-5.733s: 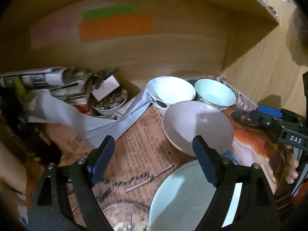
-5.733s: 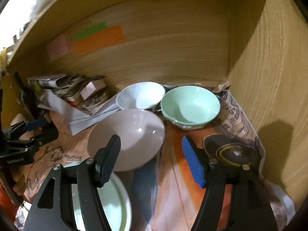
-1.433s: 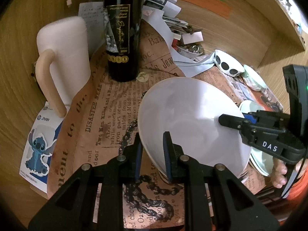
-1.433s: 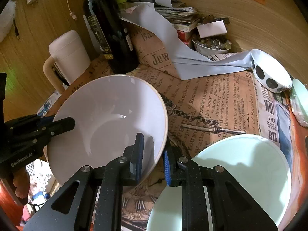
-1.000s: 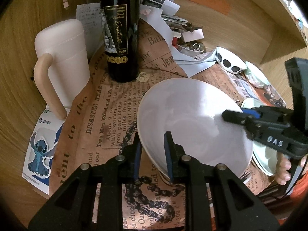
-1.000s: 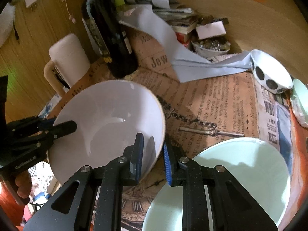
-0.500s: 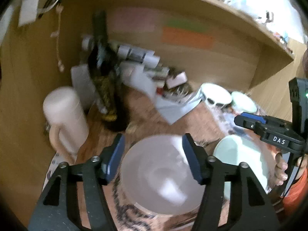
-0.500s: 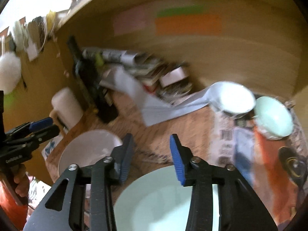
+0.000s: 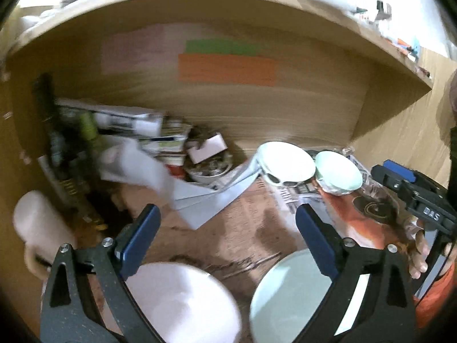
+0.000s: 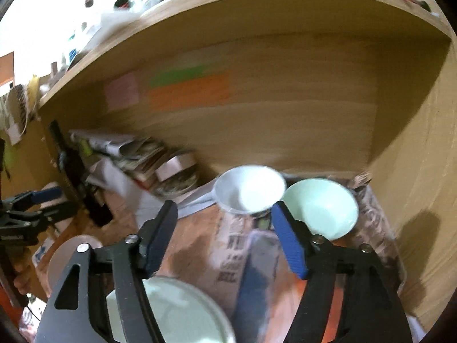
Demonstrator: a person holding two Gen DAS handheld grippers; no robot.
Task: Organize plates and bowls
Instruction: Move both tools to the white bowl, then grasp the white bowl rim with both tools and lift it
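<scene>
Just opening wide, both empty: left hand-held gripper [image 9: 227,235] hanging above pink bowl [image 9: 182,303], right hand-held gripper [image 10: 225,235] above green plate [image 10: 177,311].

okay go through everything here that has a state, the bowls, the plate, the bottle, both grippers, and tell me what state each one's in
Left gripper: open, jaws just opened, nothing between.
Right gripper: open, jaws just opened, nothing between.
Pinkish bowl: set down, upright.
Pale green plate: lying flat.
Spotted white bowl: upright, empty.
Mint bowl: upright, empty.
Dark bottle: standing.
</scene>
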